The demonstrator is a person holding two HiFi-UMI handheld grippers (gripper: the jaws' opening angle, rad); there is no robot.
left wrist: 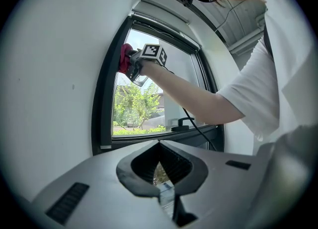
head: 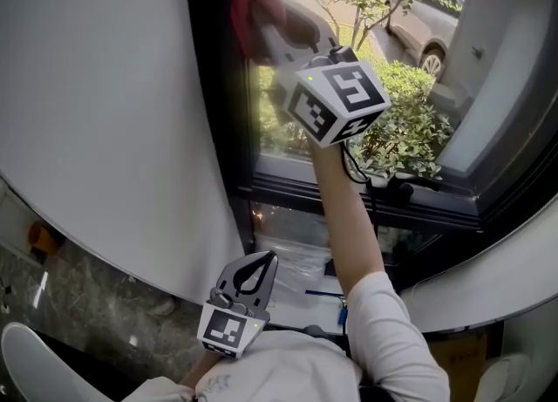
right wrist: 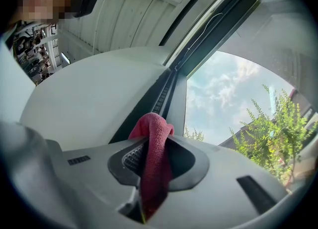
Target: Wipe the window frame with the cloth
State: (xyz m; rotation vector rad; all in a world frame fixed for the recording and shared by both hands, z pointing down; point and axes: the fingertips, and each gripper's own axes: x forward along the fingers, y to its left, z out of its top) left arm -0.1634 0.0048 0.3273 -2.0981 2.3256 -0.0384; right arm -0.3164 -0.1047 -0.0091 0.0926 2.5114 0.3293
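The cloth [head: 251, 10], in the right tool [head: 261, 30], seemingly touches the window frame [head: 214, 86] at left, with the left tool [head: 255, 271] below.

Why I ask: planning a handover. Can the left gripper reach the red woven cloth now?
Probably not yet. The left gripper hangs low, jaws shut, while the red woven cloth is clamped in the right gripper high against the dark window frame. Nothing blocks the way.

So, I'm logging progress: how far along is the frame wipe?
Done: the cloth is clamped in the right gripper. In hand: it's high on the left side of the frame. To do: can't tell what's wiped; the bottom rail is away from the cloth. The left gripper is shut, empty.
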